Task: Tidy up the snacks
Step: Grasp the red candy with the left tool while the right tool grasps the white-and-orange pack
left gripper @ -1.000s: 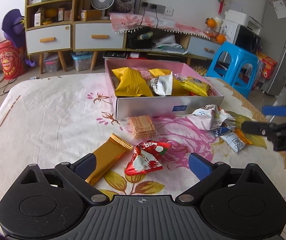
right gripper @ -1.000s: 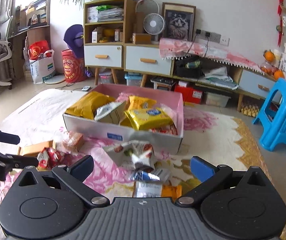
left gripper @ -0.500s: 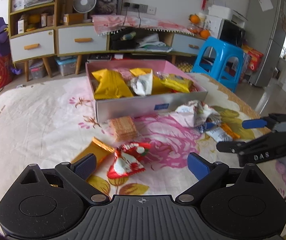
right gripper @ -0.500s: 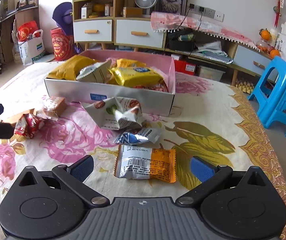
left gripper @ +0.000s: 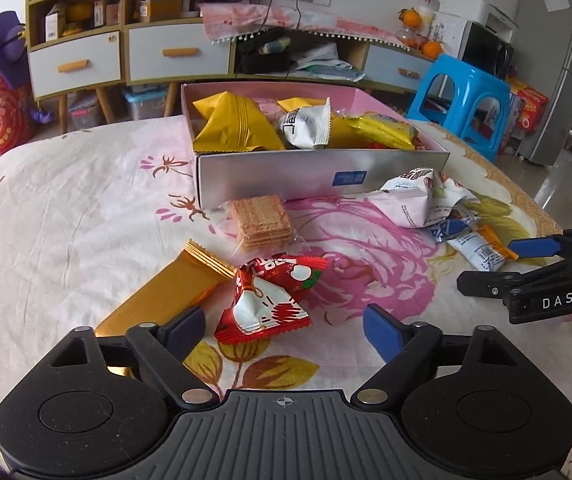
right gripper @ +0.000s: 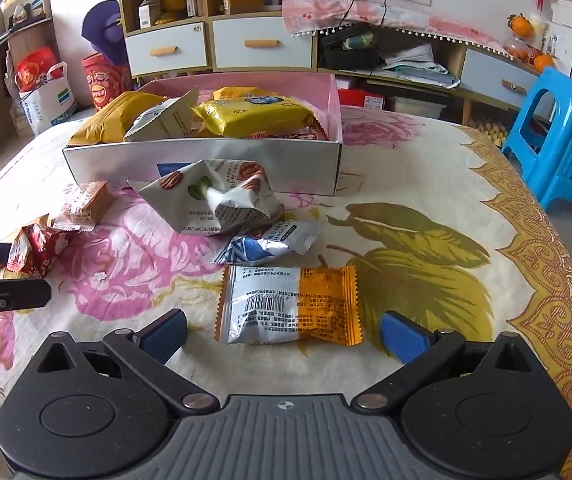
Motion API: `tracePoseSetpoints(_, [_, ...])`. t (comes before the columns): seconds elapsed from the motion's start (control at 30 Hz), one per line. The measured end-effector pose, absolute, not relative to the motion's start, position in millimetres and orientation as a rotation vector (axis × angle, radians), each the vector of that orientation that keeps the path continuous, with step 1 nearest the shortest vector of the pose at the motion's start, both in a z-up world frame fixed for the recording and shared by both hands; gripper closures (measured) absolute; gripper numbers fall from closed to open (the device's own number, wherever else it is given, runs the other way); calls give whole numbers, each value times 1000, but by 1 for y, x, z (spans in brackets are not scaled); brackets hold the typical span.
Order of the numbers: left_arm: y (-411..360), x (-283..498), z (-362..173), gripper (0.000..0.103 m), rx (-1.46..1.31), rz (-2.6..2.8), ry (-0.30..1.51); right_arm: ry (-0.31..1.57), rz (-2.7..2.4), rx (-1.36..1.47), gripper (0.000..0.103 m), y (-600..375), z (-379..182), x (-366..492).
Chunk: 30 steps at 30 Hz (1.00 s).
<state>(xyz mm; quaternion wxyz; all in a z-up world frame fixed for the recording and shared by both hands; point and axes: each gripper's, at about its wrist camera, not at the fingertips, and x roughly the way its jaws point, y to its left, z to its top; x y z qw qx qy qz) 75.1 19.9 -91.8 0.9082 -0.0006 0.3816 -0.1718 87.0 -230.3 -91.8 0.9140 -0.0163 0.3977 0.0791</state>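
room lies bare around both wide-spread grippers: left gripper [left gripper: 283,322], jaws just narrowing, flanks red packet [left gripper: 269,298]; right gripper [right gripper: 283,334] flanks orange-silver packet [right gripper: 290,304]; ahead, box [left gripper: 286,176] holds snacks.

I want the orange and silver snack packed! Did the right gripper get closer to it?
Yes. The right gripper has come down toward the cloth; the orange and silver packet now lies between its open fingers, well short of the box.

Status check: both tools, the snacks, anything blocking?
Left tool closing around red packet, no contact. Right tool open over silver-orange packet. Box reachable, nothing blocking.
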Motion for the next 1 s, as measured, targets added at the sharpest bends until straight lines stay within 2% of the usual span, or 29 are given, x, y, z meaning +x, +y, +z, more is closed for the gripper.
tracePoseSetpoints(0.23, [18, 76, -89, 37, 36, -359, 765, 788, 167, -28, 8, -233, -94, 89])
tracePoseSetpoints(0.43, [19, 79, -89, 45, 53, -350, 765, 769, 170, -25, 10, -234, -94, 89])
tracePoseSetpoints(0.53, [18, 80, -89, 47, 61, -350, 762, 761, 168, -25, 17, -234, -93, 89])
tracePoseSetpoints(0.7, [16, 79, -89, 48, 82, -352, 754, 749, 180, -34, 38, -232, -89, 87])
tracePoseSetpoints(0.83, [15, 79, -90, 49, 92, -355, 748, 739, 189, -43, 45, -229, -88, 85])
tracePoseSetpoints(0.9, [14, 78, -90, 50, 92, -359, 743, 735, 197, -49, 54, -228, -87, 85])
tracePoseSetpoints(1.0, [15, 79, -91, 55, 87, -363, 739, 728, 204, -71, 56, -224, -86, 85])
